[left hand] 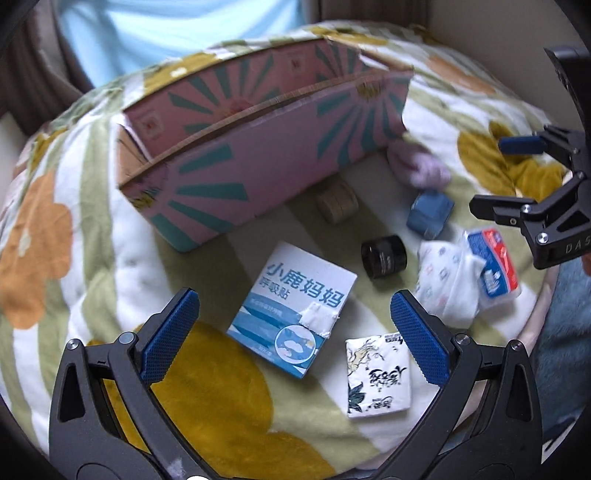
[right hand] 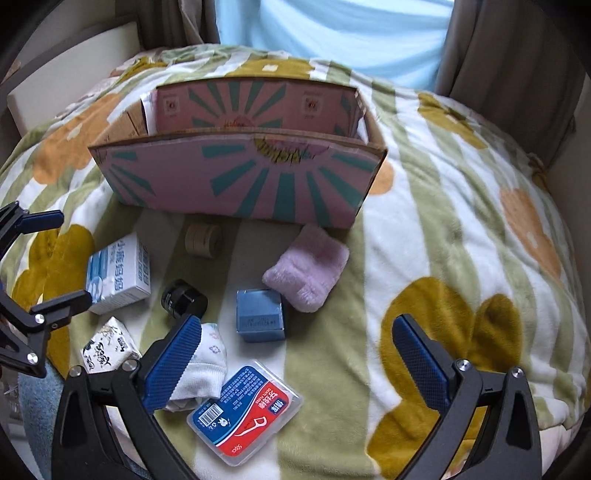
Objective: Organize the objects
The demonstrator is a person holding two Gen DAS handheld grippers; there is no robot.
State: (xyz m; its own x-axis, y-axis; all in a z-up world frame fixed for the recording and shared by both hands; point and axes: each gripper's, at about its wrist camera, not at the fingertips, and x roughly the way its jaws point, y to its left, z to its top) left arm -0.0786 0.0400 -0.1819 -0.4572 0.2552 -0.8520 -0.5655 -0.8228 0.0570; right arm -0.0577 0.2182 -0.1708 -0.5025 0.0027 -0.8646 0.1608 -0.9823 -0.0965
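Note:
An open pink cardboard box with teal rays (left hand: 236,173) (right hand: 240,184) stands on a flowered blanket. In front of it lie a blue-white carton (left hand: 293,306) (right hand: 120,271), a black jar (left hand: 384,256) (right hand: 184,297), a blue cube box (left hand: 430,216) (right hand: 260,314), a wooden ring stack (left hand: 338,201) (right hand: 203,240), a pink plush cloth (left hand: 417,162) (right hand: 308,267), a white sock (left hand: 447,280) (right hand: 201,365), a floss pick case (left hand: 493,267) (right hand: 245,415) and a printed tissue pack (left hand: 378,373) (right hand: 109,345). My left gripper (left hand: 295,339) is open above the carton. My right gripper (right hand: 303,365) is open above the floss case and sock.
The blanket (right hand: 461,240) covers a rounded surface that drops off at its edges. A light blue sheet (right hand: 332,33) and brown curtains (right hand: 517,55) hang behind. A white board (right hand: 74,70) stands at the far left.

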